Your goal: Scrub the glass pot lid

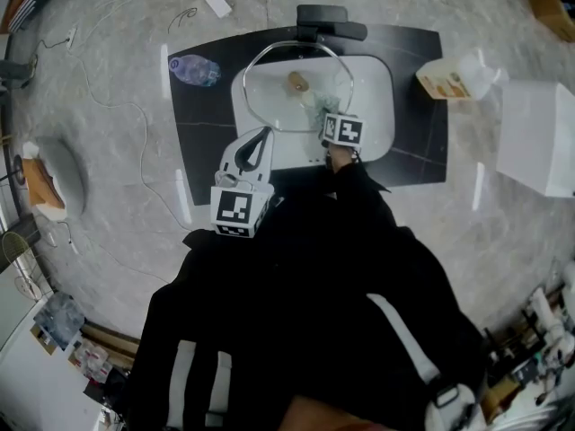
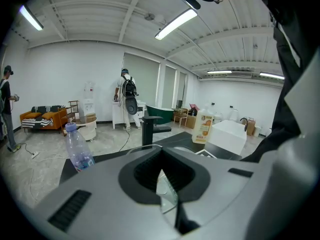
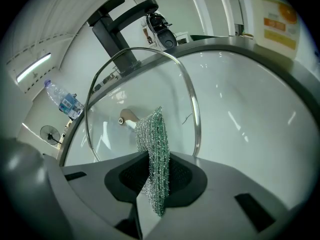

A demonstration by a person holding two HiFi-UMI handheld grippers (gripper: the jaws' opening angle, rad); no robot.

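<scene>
The left hand-held gripper (image 1: 262, 137) is clamping its jaws together on the thin edge of the glass lid (image 2: 166, 191). It is gripping the lid's lower-left rim over the white sink (image 1: 373, 88) at the upper centre of the head view. The right hand-held gripper (image 3: 151, 180) is closing its jaws on a green-silver scrub pad (image 3: 156, 134), whose far end is lying against the glass near the lid's knob (image 3: 127, 118).

Only the right gripper view is showing the pad's mesh up close. The left gripper view is showing just a sliver of glass, along with the black faucet (image 2: 150, 129), a water bottle (image 2: 77, 149) at the left and a soap jug (image 2: 202, 129) at the right. Only the head view is taking in the whole ring of the lid on the dark bench (image 1: 422, 151).
</scene>
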